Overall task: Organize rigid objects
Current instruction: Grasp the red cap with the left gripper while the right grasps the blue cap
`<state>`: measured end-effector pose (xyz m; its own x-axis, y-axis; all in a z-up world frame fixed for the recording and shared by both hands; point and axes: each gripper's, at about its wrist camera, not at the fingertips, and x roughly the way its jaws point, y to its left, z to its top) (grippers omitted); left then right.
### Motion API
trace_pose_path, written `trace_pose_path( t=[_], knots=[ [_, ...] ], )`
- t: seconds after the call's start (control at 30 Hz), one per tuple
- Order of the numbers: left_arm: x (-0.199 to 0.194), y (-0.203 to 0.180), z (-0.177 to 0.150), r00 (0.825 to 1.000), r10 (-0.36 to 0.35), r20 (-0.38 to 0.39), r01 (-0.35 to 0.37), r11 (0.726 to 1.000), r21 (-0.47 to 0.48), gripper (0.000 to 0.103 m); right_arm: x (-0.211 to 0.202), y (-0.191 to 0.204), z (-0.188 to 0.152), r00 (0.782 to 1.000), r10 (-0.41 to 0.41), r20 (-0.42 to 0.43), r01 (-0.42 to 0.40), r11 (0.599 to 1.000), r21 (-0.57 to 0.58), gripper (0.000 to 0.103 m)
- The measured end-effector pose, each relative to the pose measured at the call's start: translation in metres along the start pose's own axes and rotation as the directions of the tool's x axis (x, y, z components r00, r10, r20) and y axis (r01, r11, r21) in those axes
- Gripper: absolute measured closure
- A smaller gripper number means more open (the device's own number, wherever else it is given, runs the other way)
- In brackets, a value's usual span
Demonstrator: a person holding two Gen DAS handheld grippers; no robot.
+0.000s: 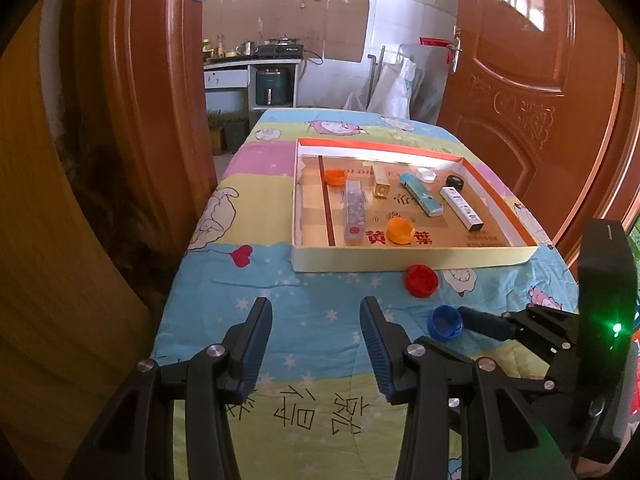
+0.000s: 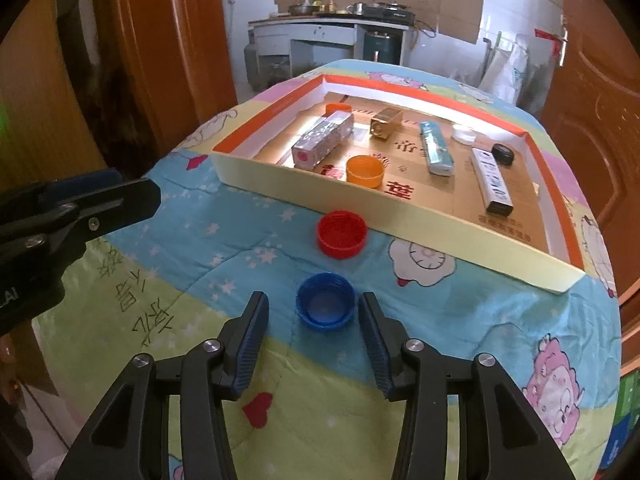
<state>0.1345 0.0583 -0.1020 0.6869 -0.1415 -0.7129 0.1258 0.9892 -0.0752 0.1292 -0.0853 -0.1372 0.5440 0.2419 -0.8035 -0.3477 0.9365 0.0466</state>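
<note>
A blue bottle cap (image 2: 326,300) lies open side up on the patterned cloth, just ahead of and between the fingertips of my right gripper (image 2: 314,312), which is open and not touching it. The cap also shows in the left wrist view (image 1: 445,322), with the right gripper (image 1: 480,322) beside it. A red cap (image 2: 342,234) (image 1: 421,280) lies beyond it, against the front wall of the shallow cardboard tray (image 2: 360,210) (image 1: 400,258). My left gripper (image 1: 316,316) is open and empty over bare cloth, to the left.
The tray holds two orange caps (image 1: 399,231), a white cap (image 1: 426,175), a black cap (image 1: 455,182) and several small boxes (image 1: 355,216). The cloth-covered table (image 1: 280,320) drops off at both sides. Wooden doors (image 1: 540,80) flank it; a kitchen lies beyond.
</note>
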Motion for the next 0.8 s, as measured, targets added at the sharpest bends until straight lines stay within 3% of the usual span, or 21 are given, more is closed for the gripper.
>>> trace_pose_path(
  t=[0.2, 0.43, 0.6, 0.8],
  knots=[
    [0.011, -0.01, 0.001, 0.999, -0.038, -0.024, 0.038, 0.999, 0.014, 0.057, -0.004, 0.0, -0.004, 0.999, -0.046, 0.012, 0.046, 0.998, -0.033, 0.073],
    [0.038, -0.05, 0.006, 0.987, -0.123, -0.101, 0.129, 0.99, 0.052, 0.057, -0.031, -0.045, -0.024, 0.996, -0.086, 0.039, 0.083, 0.993, 0.083, 0.073],
    [0.059, -0.082, 0.008, 0.983, -0.12, -0.139, 0.136, 0.985, 0.107, 0.057, -0.041, -0.071, -0.037, 0.996, -0.076, 0.049, 0.068, 0.986, 0.15, 0.073],
    [0.077, -0.095, 0.011, 0.983, -0.091, -0.161, 0.111, 0.986, 0.122, 0.057, -0.045, -0.091, -0.047, 0.996, -0.057, 0.063, 0.044, 0.98, 0.192, 0.073]
  ],
)
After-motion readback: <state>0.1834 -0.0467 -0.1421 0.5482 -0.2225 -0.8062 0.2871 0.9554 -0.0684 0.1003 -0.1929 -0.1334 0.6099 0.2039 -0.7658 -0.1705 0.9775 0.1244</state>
